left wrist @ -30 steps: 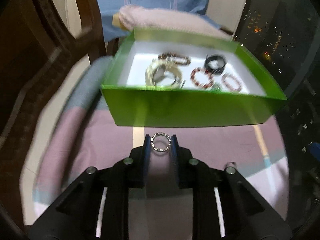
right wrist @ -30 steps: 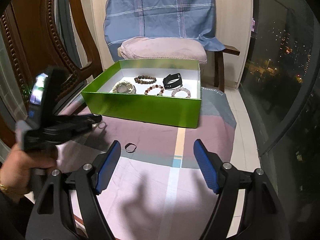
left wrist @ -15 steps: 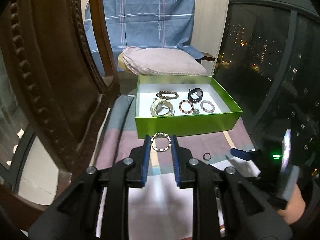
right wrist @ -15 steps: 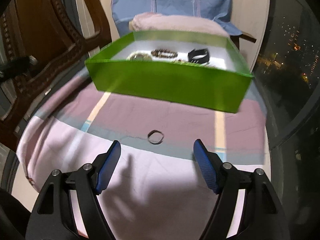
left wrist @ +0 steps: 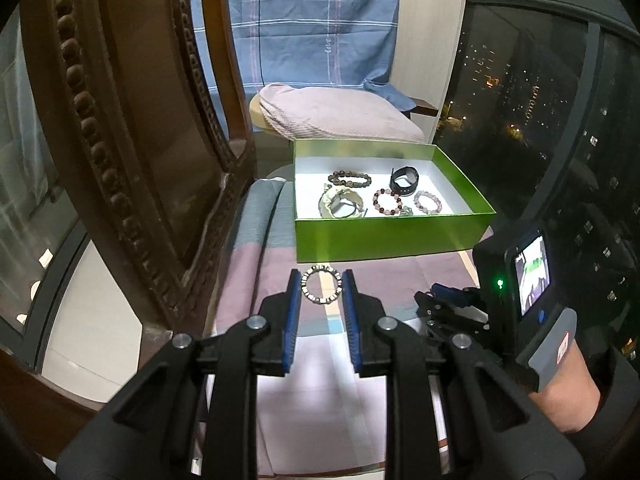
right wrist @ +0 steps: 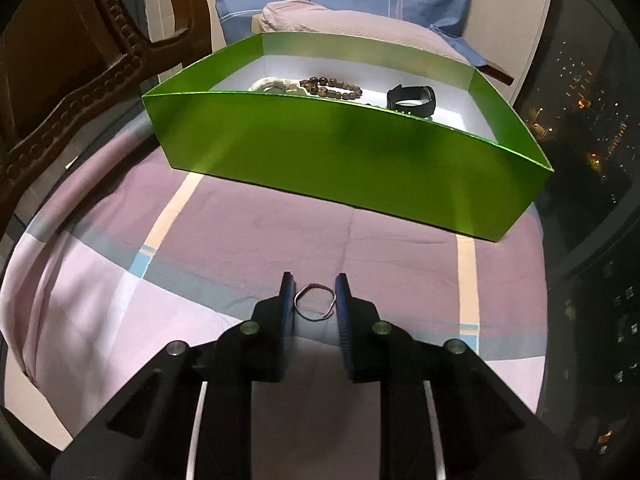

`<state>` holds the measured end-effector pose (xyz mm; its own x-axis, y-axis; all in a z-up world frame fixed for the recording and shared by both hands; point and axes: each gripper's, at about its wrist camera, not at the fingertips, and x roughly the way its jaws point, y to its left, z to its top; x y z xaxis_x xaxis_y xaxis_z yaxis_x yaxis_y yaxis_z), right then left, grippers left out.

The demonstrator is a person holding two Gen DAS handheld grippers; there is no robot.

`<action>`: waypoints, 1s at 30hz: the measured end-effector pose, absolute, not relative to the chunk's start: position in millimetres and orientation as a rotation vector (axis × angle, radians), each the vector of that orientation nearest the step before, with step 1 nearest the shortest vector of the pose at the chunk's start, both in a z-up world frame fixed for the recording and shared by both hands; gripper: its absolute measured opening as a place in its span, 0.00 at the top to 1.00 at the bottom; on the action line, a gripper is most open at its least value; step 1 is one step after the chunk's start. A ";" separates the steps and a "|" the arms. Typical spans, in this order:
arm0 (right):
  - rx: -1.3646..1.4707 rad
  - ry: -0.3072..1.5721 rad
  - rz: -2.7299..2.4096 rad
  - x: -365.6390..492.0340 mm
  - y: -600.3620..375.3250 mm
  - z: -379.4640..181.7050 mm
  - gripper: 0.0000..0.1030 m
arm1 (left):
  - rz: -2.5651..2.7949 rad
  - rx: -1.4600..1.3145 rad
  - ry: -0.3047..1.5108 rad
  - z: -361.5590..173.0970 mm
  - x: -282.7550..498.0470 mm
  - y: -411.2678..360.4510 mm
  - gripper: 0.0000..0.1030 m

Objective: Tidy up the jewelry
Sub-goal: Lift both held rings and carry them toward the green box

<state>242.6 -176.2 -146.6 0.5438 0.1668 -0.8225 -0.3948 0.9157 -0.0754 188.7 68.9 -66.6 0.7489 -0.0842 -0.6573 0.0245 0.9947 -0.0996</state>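
My right gripper (right wrist: 314, 294) is closing on the thin wire ring (right wrist: 314, 302) that lies on the pink-and-mauve cloth (right wrist: 240, 240), a little in front of the green box (right wrist: 340, 152). The ring sits squarely between the blue pads, and both pads look to be touching its sides. To do this well I should let the jaws finish gently, since the wire already looks slightly pinched out of round, and a hard squeeze could bend it or flick it away across the cloth. I want the pads low enough to catch the ring at its widest point without dragging a fold of cloth up with it, and then a straight lift before I carry it over the box's near wall.

My left gripper (left wrist: 321, 290) is nearly closed on the beaded metal ring (left wrist: 321, 289), held upright between its pads and clear of the cloth, short of the box (that one only needs carrying forward and letting go). Inside the box I see a brown bead bracelet (left wrist: 349, 179), a black band (left wrist: 405, 179), a red bead bracelet (left wrist: 387, 202), a pale pink one (left wrist: 428, 202) and a cream piece (left wrist: 341, 205).
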 end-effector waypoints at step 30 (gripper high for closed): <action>-0.051 0.635 0.310 182.9 -289.5 -10.6 0.80 | -0.116 -0.070 0.713 -63.8 194.3 6.8 0.80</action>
<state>182.9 -289.5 -10.6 0.7608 0.2693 -0.5905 -0.3004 0.9526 0.0474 194.3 6.8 -63.8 0.7504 -0.1303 -0.6480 0.0823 0.9912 -0.1040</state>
